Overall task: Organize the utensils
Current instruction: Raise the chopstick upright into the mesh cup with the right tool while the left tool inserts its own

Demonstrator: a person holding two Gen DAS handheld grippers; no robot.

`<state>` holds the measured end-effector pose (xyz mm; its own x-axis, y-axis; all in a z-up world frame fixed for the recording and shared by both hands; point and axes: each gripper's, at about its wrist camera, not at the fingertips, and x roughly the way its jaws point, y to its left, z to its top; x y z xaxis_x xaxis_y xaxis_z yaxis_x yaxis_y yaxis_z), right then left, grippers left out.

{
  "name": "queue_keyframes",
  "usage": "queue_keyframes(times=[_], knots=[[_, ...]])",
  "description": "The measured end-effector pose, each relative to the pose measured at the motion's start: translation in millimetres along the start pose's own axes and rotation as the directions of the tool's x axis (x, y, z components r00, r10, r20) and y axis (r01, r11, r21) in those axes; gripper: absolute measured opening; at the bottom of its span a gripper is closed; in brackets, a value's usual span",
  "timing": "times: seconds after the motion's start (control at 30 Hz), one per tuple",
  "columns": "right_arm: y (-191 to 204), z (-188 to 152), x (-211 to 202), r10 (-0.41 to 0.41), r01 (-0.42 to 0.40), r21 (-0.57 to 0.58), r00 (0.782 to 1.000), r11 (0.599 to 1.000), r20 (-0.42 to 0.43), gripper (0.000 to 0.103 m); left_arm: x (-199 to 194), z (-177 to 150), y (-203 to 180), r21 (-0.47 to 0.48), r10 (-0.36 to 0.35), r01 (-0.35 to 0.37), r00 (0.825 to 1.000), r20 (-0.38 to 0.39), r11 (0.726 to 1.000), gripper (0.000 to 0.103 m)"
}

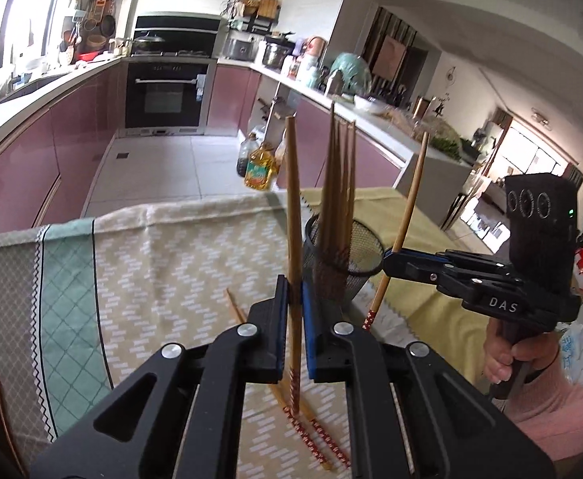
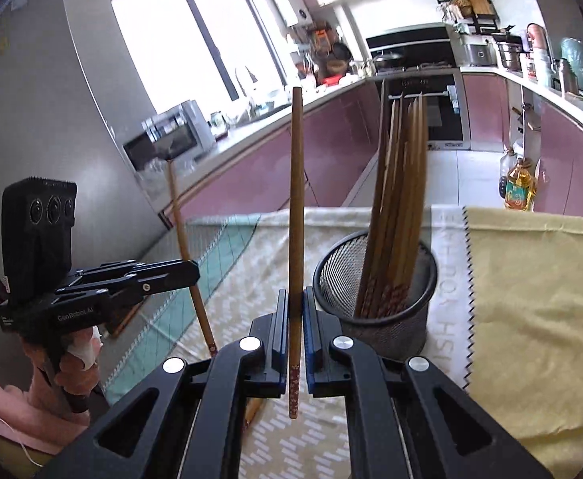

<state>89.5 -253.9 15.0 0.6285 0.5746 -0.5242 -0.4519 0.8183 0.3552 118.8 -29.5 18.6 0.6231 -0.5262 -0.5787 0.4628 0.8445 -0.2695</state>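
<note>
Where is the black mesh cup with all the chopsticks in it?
The black mesh cup stands on the patterned cloth by the yellow cloth, just ahead and right of the right gripper, which holds one chopstick upright.

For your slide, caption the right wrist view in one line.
Right gripper holds one chopstick upright beside the mesh holder; left gripper grips another.

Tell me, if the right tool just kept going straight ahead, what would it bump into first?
Probably the black mesh cup, which stands just ahead and slightly right of the right tool. Depth is hard to judge; the tool might slip past its left side over the cloth.
</note>
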Motion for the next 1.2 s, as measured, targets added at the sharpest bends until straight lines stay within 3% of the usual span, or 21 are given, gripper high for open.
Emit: queue_keyframes(times=[0.4, 0.7, 1.03, 1.2], knots=[[-10.4, 34.7, -34.3, -0.043, 0.048, -0.039, 0.991, 0.998, 0.127, 0.006, -17.2, 49.6, -20.5, 0.030, -0.078, 0.075, 0.989, 0.128, 0.997, 0.008], [-19.0, 56.8, -37.8, -0.073, 0.083, -0.048, 0.981, 0.995, 0.181, 0.006, -19.8, 84.7, -37.7, 0.066, -0.097, 0.086, 0.977, 0.188, 0.994, 0.008], [-26.8, 64.5, -28.6, -0.093, 0.101, -0.031, 0.975, 0.994, 0.202, 0.006, 11.2, 86.7, -44.6, 0.089, -0.051, 0.041, 0.992, 0.114, 0.995, 0.008], [-31.5, 61.2, -14.4, -0.105, 0.111, -0.025, 0.982, 0.994, 0.159, 0.006, 28.9, 82.7, -45.4, 0.108, -0.027, 0.021, 0.998, 0.057, 0.994, 0.008]])
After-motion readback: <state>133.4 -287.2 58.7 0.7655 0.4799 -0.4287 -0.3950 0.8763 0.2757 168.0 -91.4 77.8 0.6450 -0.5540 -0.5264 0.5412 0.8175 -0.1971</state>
